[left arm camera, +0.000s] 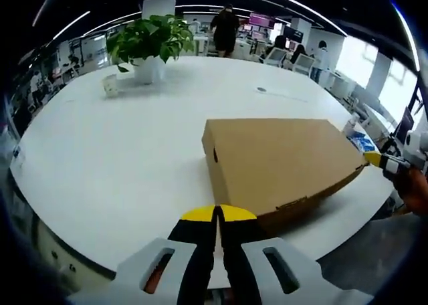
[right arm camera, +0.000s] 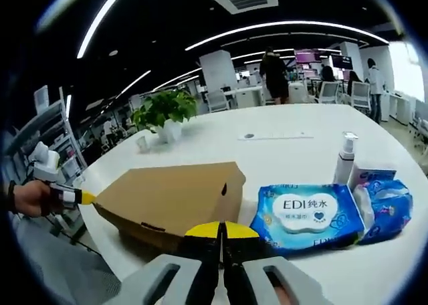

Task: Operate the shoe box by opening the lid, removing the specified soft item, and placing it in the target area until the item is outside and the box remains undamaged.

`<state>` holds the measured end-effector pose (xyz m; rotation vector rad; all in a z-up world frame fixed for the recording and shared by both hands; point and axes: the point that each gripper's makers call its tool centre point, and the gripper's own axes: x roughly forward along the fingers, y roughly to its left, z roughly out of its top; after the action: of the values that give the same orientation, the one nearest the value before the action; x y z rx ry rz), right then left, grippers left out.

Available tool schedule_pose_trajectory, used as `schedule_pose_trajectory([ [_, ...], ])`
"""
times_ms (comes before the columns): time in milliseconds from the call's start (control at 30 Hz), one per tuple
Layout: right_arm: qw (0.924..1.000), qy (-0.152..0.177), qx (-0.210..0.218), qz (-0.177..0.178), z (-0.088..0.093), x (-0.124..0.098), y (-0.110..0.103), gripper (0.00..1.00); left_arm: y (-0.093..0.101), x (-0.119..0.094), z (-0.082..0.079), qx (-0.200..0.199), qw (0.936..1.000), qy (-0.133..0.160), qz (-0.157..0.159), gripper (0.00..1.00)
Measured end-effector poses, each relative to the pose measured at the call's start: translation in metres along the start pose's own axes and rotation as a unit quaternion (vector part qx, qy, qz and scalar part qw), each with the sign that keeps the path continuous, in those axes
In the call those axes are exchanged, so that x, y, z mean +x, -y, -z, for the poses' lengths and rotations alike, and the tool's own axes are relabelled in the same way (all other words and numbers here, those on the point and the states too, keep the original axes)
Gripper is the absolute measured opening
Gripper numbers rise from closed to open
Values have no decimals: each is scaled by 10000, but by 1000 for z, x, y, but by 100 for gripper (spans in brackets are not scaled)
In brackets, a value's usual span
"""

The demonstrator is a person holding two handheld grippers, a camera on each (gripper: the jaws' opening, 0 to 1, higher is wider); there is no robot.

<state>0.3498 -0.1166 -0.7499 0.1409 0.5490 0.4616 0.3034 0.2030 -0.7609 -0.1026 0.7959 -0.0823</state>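
Left gripper view puts our left gripper (left arm camera: 218, 215) low at the near edge of a white table (left arm camera: 134, 144), its yellow-tipped jaws pressed together with nothing between them. Just beyond the tips lies the shoe box (left arm camera: 281, 161), brown cardboard, lid down, resting flat on the table with one corner turned toward us. Far across the table stands a potted plant (left arm camera: 150, 44) with a small white cup (left arm camera: 110, 84) beside it on the left. At the right edge of this view we see our right gripper (left arm camera: 374, 159) reaching in, its yellow tip near the far right corner of the box; whether it touches the cardboard we cannot tell.

From the right gripper view, our right gripper (right arm camera: 221, 233) also has its jaws drawn tight together, holding nothing, with the tips just in front of the shoe box (right arm camera: 170, 198). To the right of the box, touching or nearly touching it, lies a blue pack of wet wipes (right arm camera: 304, 215), and further right a second blue packet (right arm camera: 388, 201). Behind them stands a white pump bottle (right arm camera: 345, 159). At the left edge our left gripper (right arm camera: 83, 197) points its yellow tip at the box's left corner.
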Motion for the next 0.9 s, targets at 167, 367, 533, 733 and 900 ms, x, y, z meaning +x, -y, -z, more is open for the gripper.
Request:
schedule_pose_trajectory([
  [167, 9999, -18, -45, -101, -2, 1, -4, 0, 0, -1, 3, 16, 10000, -31, -84, 0],
  [367, 9997, -69, -89, -211, -4, 5, -6, 0, -1, -3, 2, 181, 9995, -92, -234, 0],
  [533, 9995, -165, -159, -213, -1, 4, -5, 0, -2, -5, 2, 235, 9992, -113, -286, 0],
  [733, 9996, -177, -84, -227, 1, 1, -1, 0, -4, -8, 6, 47, 9994, -117, -334, 0],
  [900, 9997, -161, -34, -172, 0, -2, 2, 0, -6, -11, 6, -23, 9992, -103, -379, 0],
])
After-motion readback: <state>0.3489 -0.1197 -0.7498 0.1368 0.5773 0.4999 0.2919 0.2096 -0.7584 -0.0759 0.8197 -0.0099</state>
